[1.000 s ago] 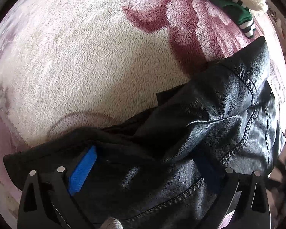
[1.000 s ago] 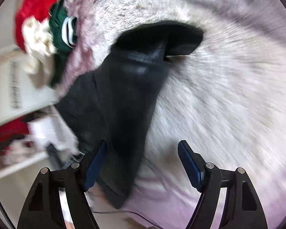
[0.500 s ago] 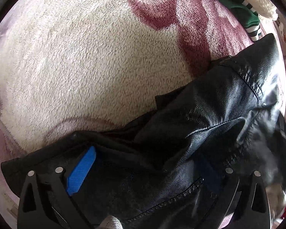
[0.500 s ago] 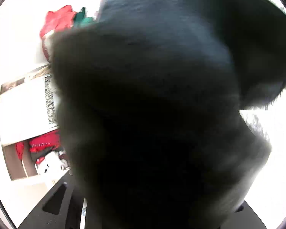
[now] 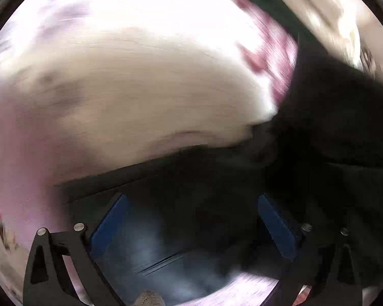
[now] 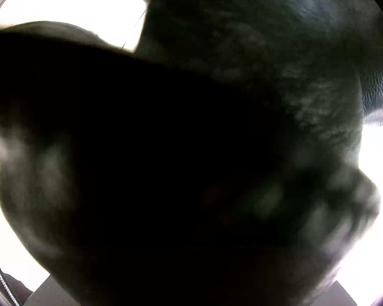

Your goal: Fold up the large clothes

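A black leather jacket (image 5: 319,132) lies on a cream and maroon fleece blanket (image 5: 130,81). The left wrist view is blurred by motion. My left gripper (image 5: 191,221) stands open, its blue pads (image 5: 109,224) wide apart, with a dark part of the jacket between and under them. In the right wrist view the black jacket (image 6: 217,127) fills almost the whole frame, very close to the lens. It hides my right gripper's fingers, so their state does not show.
A green garment (image 5: 265,2) and a cream one (image 5: 326,7) lie at the blanket's far right. Bright white background shows around the jacket in the right wrist view.
My left gripper has swung quickly, blurring its view; both blue pads now show and the jacket sits further right. The jacket has stayed against the right camera.
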A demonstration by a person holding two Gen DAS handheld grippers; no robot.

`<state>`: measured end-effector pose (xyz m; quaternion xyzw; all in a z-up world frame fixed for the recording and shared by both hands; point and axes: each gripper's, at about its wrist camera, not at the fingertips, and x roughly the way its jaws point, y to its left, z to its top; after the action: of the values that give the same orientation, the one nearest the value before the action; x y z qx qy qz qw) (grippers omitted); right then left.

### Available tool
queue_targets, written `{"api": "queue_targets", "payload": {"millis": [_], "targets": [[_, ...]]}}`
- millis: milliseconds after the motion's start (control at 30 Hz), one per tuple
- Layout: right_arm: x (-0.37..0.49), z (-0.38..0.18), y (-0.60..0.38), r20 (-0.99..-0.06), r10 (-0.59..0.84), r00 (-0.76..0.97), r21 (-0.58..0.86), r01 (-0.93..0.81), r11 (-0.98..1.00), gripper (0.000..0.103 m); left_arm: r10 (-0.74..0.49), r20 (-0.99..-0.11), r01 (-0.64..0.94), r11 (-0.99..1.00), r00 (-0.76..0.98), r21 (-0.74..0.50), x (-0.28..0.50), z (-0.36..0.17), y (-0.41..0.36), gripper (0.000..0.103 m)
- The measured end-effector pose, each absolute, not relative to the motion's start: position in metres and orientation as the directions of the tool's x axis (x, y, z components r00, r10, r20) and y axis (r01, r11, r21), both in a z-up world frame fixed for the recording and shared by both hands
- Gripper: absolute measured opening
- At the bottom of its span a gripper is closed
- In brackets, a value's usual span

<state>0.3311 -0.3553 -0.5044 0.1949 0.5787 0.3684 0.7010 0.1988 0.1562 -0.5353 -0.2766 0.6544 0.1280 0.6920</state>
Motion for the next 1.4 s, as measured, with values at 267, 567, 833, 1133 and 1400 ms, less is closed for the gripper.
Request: {"api": "queue_targets", "payload": {"millis": [267, 567, 833, 1133, 1400], "targets": [[0.207, -0.531, -0.199, -0.784, 0.599, -0.164, 0.585, -0.518, 0.624, 0.025, 0.001, -1.0, -0.778, 0.628, 0.02, -0.015, 0.019, -0.479, 0.295, 0.103], [0.081, -0.584, -0.143, -0.787, 0.354, -0.505, 0.613, -0.585, 0.531, 0.095, 0.017, -0.996, -0.841, 0.537, 0.089, -0.066, -0.015, -0.445, 0.31, 0.103], [0.124, -0.535, -0.198, -0.617, 0.439, -0.653, 0.777, -0.419, 0.469, 0.097, -0.059, -0.984, -0.728, 0.666, 0.167, -0.164, 0.041, -0.448, 0.266, 0.103], [0.265, -0.638, -0.241, -0.635, 0.479, -0.606, 0.743, -0.309, 0.594, 0.097, -0.155, -0.988, -0.705, 0.702, -0.015, -0.1, 0.017, -0.6, 0.197, 0.103], [0.279, -0.681, -0.143, -0.418, 0.376, -0.827, 0.891, -0.292, 0.347, 0.103, -0.166, -0.986, -0.748, 0.652, 0.019, -0.125, 0.001, -0.59, 0.216, 0.103]]}}
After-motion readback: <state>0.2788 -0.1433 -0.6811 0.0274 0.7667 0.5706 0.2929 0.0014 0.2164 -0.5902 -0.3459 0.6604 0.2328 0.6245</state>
